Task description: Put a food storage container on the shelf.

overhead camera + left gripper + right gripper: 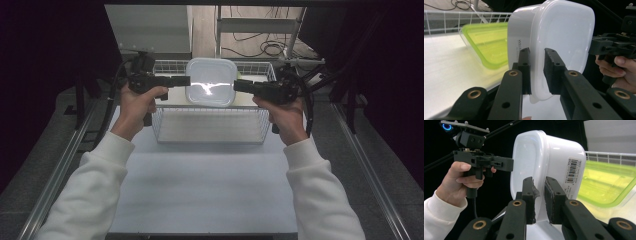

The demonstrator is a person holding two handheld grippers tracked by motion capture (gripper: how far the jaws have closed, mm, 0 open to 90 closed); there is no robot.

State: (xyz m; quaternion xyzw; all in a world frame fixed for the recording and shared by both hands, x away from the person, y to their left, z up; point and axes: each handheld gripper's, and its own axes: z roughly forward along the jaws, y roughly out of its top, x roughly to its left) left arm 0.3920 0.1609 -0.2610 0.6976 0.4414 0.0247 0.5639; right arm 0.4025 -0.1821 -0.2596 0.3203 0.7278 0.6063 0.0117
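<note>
A white plastic container point(211, 81) hangs above the wire basket point(159, 125), held from both sides with its broad face turned up toward the high view. My left gripper point(187, 80) is shut on its left rim; in the left gripper view the jaws point(537, 70) clamp the thin edge of the container point(564, 32). My right gripper point(236, 86) is shut on the opposite rim, and the right gripper view shows its jaws point(539, 200) pinching the container point(549, 160) near a barcode label. A clear box with a green lid point(486, 42) point(609, 182) lies behind it.
The basket stands at the far middle of the white table point(200, 185), with metal rails along both sides. Cables lie on the floor point(265, 47) beyond it. Each gripper view shows the other hand and gripper point(611, 46) point(484, 161) across the container.
</note>
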